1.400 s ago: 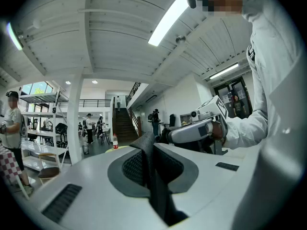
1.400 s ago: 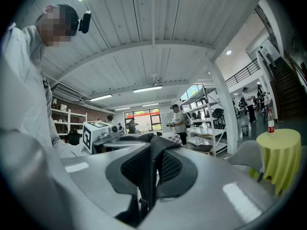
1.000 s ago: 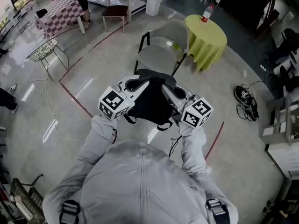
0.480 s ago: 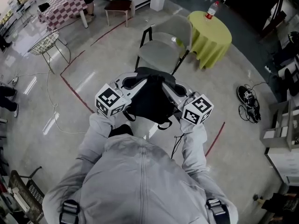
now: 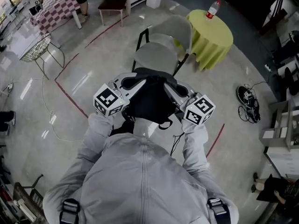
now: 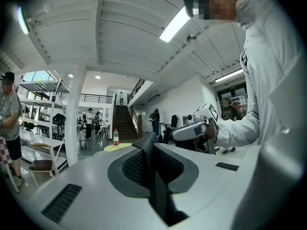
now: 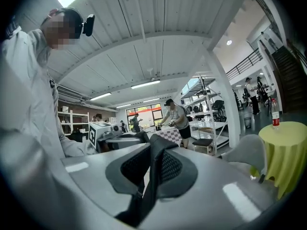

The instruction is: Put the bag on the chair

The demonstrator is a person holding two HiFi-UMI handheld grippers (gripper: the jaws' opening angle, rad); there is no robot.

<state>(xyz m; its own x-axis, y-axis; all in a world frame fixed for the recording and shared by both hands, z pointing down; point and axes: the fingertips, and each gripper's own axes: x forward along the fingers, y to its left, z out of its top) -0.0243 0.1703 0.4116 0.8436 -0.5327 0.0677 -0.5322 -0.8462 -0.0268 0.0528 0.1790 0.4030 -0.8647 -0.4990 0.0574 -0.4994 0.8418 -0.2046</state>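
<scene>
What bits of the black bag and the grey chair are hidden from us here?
- Black fabric bag: its inside and underside are hidden in the head view, which looks down on it. The left gripper view and right gripper view show only a black strip pinched in the left claw and right claw.
- Grey plastic chair: front legs hidden under its seat and the bag, head view.
- Red-and-clear bottle: label too small, every view.

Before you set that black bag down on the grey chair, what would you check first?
1. Left gripper fingers clamped on the bag: ok.
2. Right gripper fingers clamped on the bag: ok.
3. Chair seat bare: ok.
4. Bag above the seat: not ok, it hangs in front of the chair.
5. Floor up to the chair free: cannot tell, the bag hides it.
</scene>
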